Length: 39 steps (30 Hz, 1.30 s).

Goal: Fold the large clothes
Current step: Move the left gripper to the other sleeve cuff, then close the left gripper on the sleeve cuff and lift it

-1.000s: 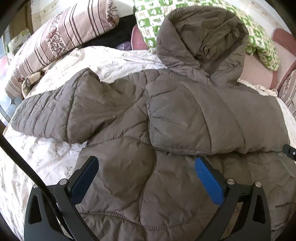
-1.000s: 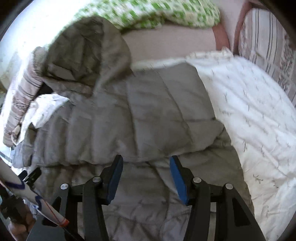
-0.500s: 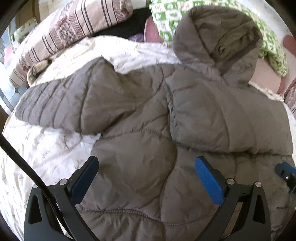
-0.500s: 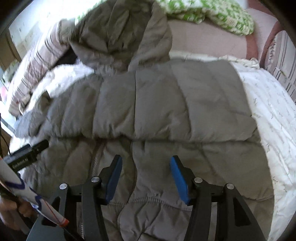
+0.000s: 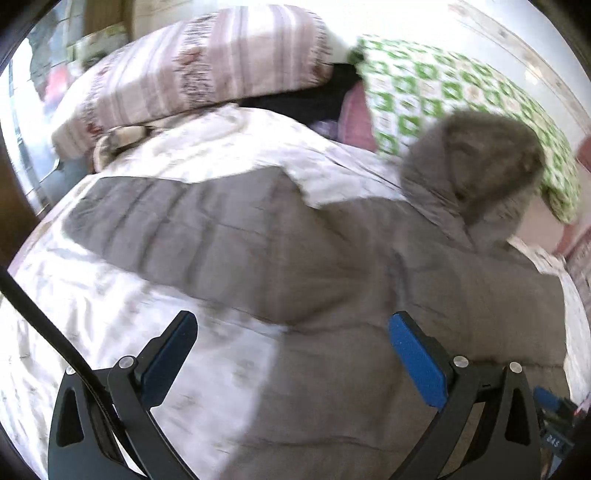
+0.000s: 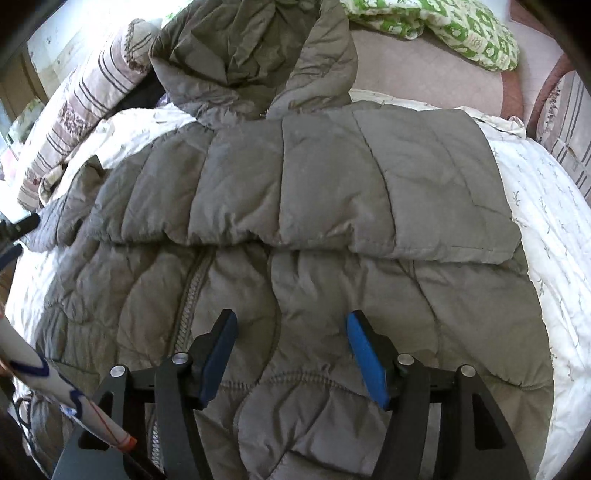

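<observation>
the right gripper (image 6: 291, 354) is nearest, its blue pads apart. they have just been opening, and nothing is held between them. the left gripper (image 5: 291, 365) is wide open and empty too. under both lies the puffy grey coat (image 6: 295, 280), flat on the white bed cover (image 6: 546, 221). one sleeve is already folded across the chest. the other sleeve (image 5: 177, 236) sticks out sideways. i think the left one should go grab that sleeve near its end and lay it straight across. the coat runs long from its bottom edge near us up to the hood (image 6: 258, 55) by the green pillow (image 6: 461, 29).
</observation>
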Tool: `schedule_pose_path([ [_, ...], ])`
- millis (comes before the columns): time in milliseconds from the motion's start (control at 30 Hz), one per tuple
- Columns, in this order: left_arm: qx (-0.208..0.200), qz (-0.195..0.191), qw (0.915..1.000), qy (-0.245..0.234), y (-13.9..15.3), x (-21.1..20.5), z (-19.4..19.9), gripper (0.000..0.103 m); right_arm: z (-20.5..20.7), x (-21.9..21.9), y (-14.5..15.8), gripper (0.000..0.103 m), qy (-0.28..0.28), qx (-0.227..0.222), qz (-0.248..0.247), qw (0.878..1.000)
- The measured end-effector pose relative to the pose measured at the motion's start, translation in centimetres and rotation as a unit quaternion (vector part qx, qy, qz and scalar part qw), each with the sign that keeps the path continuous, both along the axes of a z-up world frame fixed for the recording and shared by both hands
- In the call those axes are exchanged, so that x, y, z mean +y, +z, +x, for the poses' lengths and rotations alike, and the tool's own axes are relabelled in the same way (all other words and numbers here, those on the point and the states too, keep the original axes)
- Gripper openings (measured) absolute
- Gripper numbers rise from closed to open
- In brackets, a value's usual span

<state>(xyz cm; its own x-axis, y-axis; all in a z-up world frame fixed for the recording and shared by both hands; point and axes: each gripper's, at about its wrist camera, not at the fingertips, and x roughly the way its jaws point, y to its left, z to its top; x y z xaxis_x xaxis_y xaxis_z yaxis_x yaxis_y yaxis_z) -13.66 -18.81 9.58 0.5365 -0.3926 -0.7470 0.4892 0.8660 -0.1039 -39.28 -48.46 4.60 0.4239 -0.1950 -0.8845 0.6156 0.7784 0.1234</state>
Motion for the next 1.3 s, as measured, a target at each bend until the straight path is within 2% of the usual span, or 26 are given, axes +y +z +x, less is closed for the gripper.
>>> schedule_pose_path([
  [167,-0.002,0.0,0.9984,0.057,-0.4,5.1,4.4,0.103,0.0,0.0,-0.8,0.073,0.005,0.01,-0.001,1.0],
  [333,0.025,-0.014,0.993,0.115,-2.0,11.4,9.7,0.103,0.6,0.8,-1.1,0.081,0.016,0.02,-0.019,0.999],
  [400,0.036,-0.032,0.9895,0.136,-2.4,13.8,11.6,0.099,0.8,1.0,-1.3,0.083,0.02,0.024,-0.026,0.999],
  [533,0.069,-0.086,0.9773,0.181,-3.1,18.6,15.7,0.09,1.0,1.2,-1.5,0.085,0.024,0.029,-0.034,0.999],
  [600,0.087,-0.126,0.9687,0.195,-3.4,20.6,17.7,0.08,1.1,1.3,-1.6,0.087,0.024,0.028,-0.033,0.999],
  [700,0.103,-0.168,0.9592,0.203,-4.1,22.9,20.0,0.071,1.2,1.2,-1.8,0.088,0.026,0.028,-0.033,0.999],
  [833,0.121,-0.204,0.9486,0.21,-5.7,24.1,22.0,0.07,1.4,1.4,-2.0,0.09,0.029,0.032,-0.039,0.998],
  [933,0.136,-0.225,0.941,0.213,-7.1,24.5,23.2,0.063,1.5,1.4,-2.1,0.091,0.029,0.031,-0.038,0.998],
  [1033,0.147,-0.249,0.9334,0.213,-8.4,24.4,24.4,0.05,1.5,1.3,-2.1,0.091,0.029,0.03,-0.036,0.998],
  [1200,0.137,-0.253,0.9329,0.216,-9.2,23.5,25.6,0.048,1.5,1.3,-2.2,0.092,0.029,0.029,-0.035,0.999],
  [1300,0.132,-0.261,0.9296,0.225,-9.4,23.4,25.9,0.048,1.5,1.3,-2.2,0.092,0.029,0.029,-0.034,0.999],
])
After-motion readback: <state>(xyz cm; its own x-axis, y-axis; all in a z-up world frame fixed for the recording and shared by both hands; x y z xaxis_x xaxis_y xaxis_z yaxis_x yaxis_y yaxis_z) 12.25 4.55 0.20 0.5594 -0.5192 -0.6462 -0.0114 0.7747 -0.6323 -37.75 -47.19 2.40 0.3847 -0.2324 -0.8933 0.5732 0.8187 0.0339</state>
